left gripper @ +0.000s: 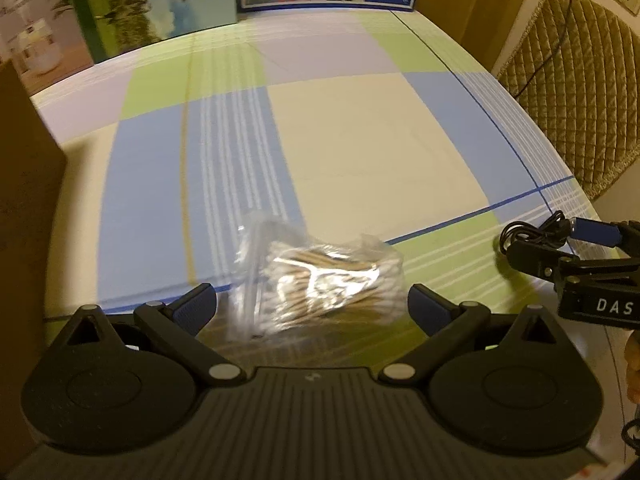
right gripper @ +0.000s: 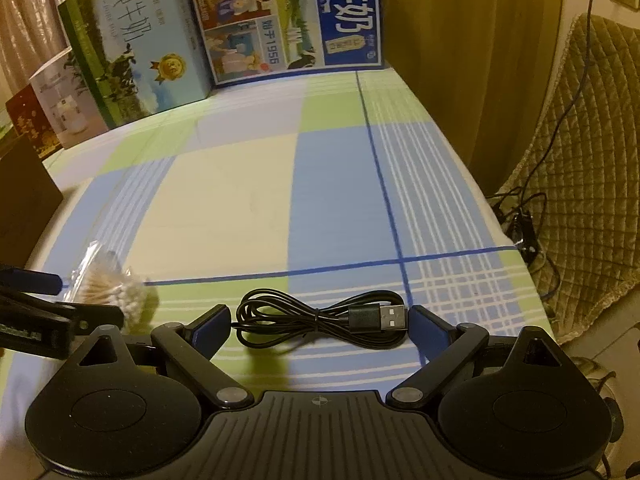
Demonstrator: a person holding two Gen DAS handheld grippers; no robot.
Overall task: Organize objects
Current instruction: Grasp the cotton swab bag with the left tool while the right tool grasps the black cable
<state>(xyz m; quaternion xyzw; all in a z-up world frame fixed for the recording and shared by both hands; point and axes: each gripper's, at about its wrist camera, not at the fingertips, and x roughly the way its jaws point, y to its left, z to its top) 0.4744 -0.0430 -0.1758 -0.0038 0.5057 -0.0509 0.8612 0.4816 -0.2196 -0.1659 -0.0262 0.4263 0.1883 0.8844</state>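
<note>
A clear bag of cotton swabs [left gripper: 320,280] lies on the checked tablecloth [left gripper: 360,140], blurred in the left wrist view. My left gripper [left gripper: 313,308] is open, with its blue pads to either side of the bag and not pressing it. A bundled black USB cable [right gripper: 320,320] lies on the cloth between the wide-spread fingers of my right gripper [right gripper: 320,326], which is open. The plug's tip sits right next to the right pad [right gripper: 428,330], and a small gap shows at the left pad. Each gripper also shows in the other's view: the right gripper [left gripper: 560,248], and the left gripper [right gripper: 52,300] by the swab bag [right gripper: 112,284].
Printed milk cartons [right gripper: 152,52] [right gripper: 288,20] and smaller boxes [right gripper: 64,100] stand along the table's far edge. A brown box [left gripper: 24,200] stands at the left. Past the table's right edge is a quilted chair cover [right gripper: 580,160] with cables trailing over it.
</note>
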